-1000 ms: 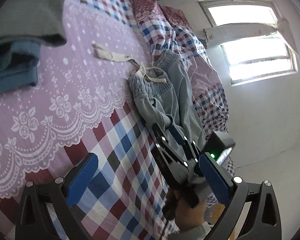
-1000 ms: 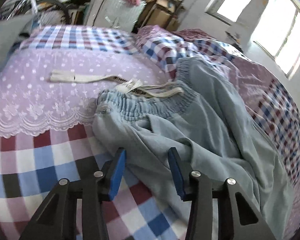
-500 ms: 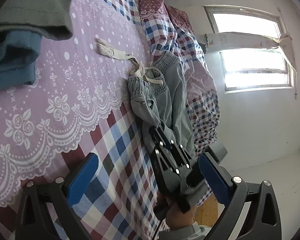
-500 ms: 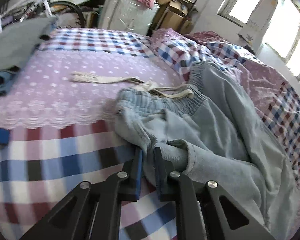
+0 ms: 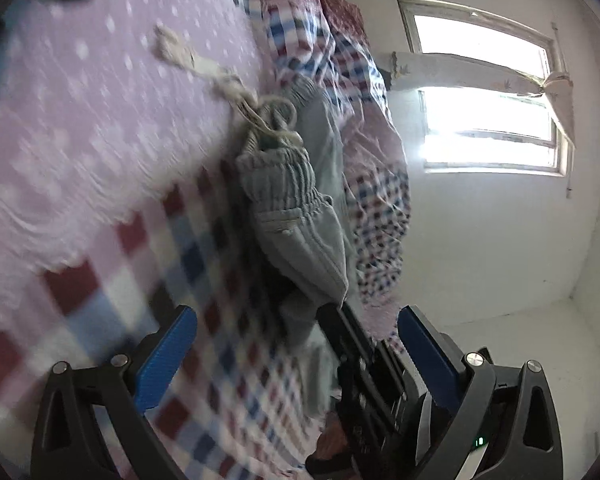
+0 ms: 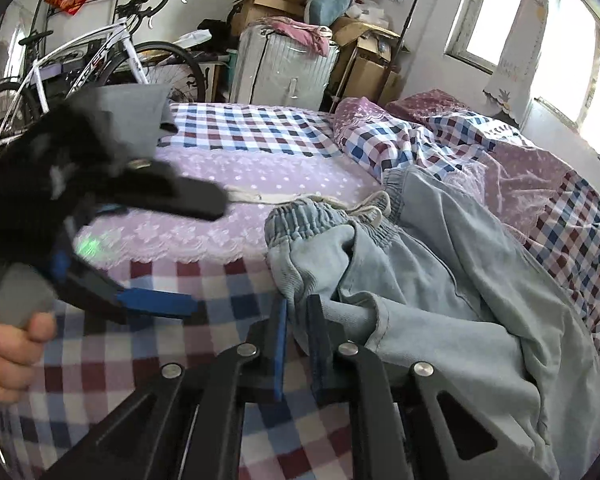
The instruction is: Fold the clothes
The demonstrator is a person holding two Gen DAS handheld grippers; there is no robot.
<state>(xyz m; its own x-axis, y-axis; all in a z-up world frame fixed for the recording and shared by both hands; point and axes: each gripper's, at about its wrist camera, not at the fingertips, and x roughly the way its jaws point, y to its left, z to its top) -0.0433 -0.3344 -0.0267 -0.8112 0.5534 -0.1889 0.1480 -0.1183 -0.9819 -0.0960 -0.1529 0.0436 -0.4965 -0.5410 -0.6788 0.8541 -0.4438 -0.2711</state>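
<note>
Landmark: bed (image 6: 228, 280) with checked red, blue and white cover and a pink lace-edged band across it.
Trousers (image 6: 440, 288): pale blue-grey, crumpled on the bed, just on the window side of the pink band; elastic waistband toward the band, legs trailing over the rumpled quilt (image 6: 480, 140).
Drawstring (image 5: 204, 68): cream cord, running from the waistband out across the pink band of the bed.
Right gripper (image 6: 298, 320): low over the checked part of the bed, jaws nearly closed, clamped on a fold of the trousers near the waistband; cloth pinched between the blue pads, lifted in a ridge.
Left gripper (image 5: 296, 344): jaws spread wide, nothing between them, hanging above the checked part of the bed, beside the trousers but apart from them.
Hand (image 6: 4, 344): at the left edge of the right wrist view, wrapped round the left gripper's handle, above the bed.
Grey cloth (image 6: 136, 108): at the far corner of the bed, partly behind the left gripper.
Beyond the bed: bicycle (image 6: 100, 52), silver suitcase (image 6: 284, 68), stacked cardboard boxes (image 6: 364, 60).
Window (image 5: 488, 128): bright, in the wall past the bed's quilt side.
</note>
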